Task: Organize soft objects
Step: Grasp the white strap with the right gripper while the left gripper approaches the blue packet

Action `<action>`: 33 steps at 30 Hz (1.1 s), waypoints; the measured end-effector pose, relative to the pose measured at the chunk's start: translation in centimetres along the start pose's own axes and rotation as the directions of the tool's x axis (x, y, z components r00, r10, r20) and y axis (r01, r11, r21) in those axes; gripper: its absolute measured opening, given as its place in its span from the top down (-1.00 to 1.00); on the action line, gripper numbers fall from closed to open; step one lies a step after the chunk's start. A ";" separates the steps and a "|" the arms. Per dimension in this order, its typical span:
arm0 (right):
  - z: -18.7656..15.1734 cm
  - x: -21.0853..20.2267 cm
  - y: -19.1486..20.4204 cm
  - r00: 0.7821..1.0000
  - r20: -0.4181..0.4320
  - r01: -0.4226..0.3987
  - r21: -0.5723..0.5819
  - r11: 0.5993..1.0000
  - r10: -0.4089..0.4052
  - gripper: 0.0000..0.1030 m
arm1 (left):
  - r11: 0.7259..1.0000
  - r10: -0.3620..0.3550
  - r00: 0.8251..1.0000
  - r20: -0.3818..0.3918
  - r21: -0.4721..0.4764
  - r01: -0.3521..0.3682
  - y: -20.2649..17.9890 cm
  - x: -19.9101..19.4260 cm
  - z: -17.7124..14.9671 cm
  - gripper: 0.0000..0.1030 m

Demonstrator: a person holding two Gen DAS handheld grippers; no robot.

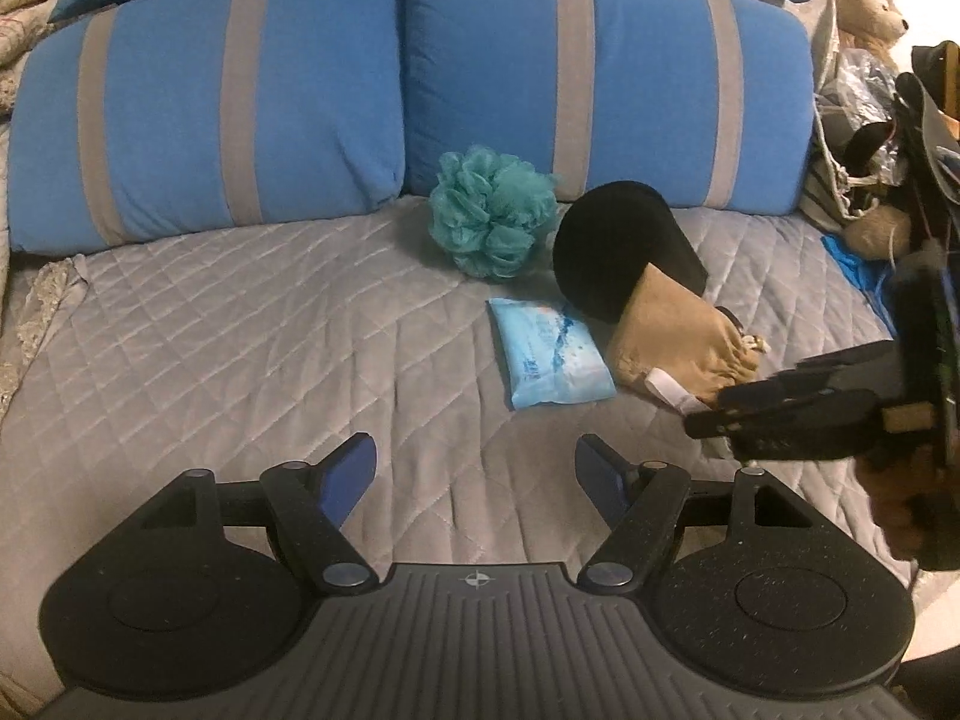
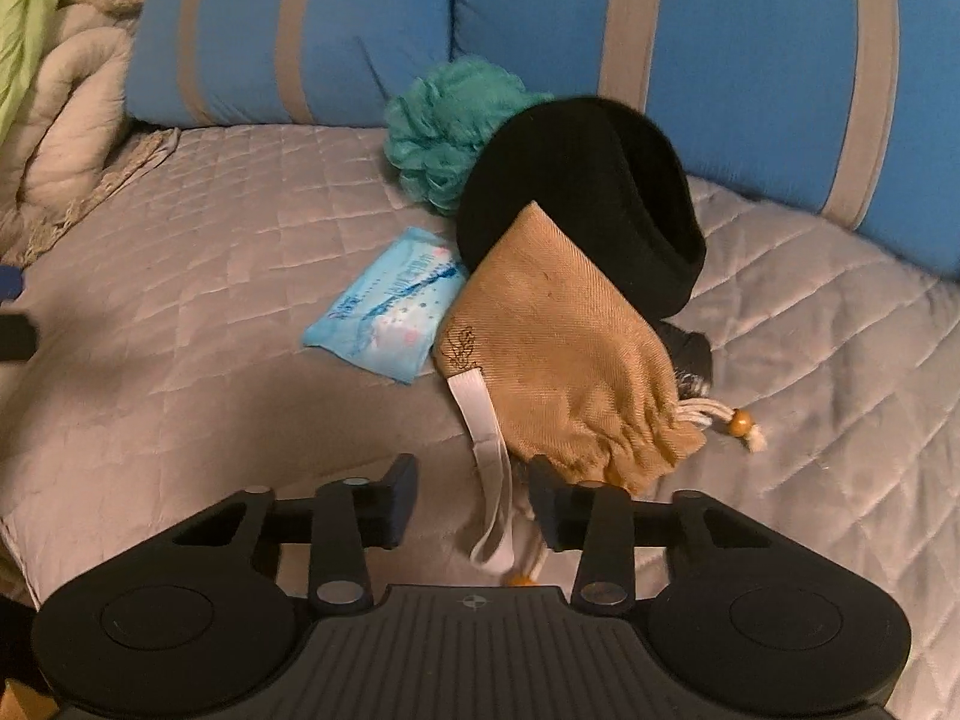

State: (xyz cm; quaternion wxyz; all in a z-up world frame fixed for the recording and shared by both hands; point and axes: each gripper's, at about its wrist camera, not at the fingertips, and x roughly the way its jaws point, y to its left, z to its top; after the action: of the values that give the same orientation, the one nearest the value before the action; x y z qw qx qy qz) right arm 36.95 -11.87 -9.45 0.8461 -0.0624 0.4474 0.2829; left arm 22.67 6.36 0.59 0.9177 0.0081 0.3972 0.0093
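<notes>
**Four soft things clustered on the bed**

A teal mesh pouf (image 1: 491,213) sits against the blue pillows. Just beside it a black fabric band (image 1: 618,246) stands on edge, its hollow showing. A tan drawstring pouch (image 2: 558,348) with a white strap and beaded cords leans on the band's front. A light-blue tissue pack (image 1: 549,354) lies flat, touching the pouch's side.

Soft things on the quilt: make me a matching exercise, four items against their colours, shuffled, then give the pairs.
Things:
1. bath pouf
2. tissue pack
3. drawstring pouch
4. knit hat

Colours:
A. tan
B. black
C. teal
D. light blue

Pairs: 1-C, 2-D, 3-A, 4-B
</notes>
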 end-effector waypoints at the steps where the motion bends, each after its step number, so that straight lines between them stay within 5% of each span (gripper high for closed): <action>1: 0.1 0.3 -0.2 1.000 -0.005 -0.005 0.010 1.000 0.005 0.26 | 1.000 -0.002 1.000 -0.002 0.004 0.002 0.0 0.0 0.0 -0.41; 4: 0.4 1.3 -0.5 1.000 -0.027 0.001 0.033 0.999 0.000 0.33 | 1.000 -0.007 1.000 -0.005 0.009 0.007 -0.1 -0.1 0.1 -0.41; 10: 0.0 1.6 0.0 0.998 -0.066 -0.015 0.005 1.000 0.015 0.87 | 1.000 -0.016 1.000 -0.012 0.000 0.016 -0.1 -0.1 0.2 -0.41; 33: -1.3 -7.6 -0.1 0.998 -0.003 0.070 -0.005 0.998 -0.070 0.92 | 0.999 -0.045 0.999 0.027 0.029 0.044 -2.6 2.6 0.7 -0.41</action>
State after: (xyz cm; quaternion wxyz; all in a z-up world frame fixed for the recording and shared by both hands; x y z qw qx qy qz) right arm 32.74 -15.59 -4.23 0.8547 -0.0804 0.4455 0.2541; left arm 25.04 3.87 -0.89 0.9228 0.0127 0.3847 -0.0168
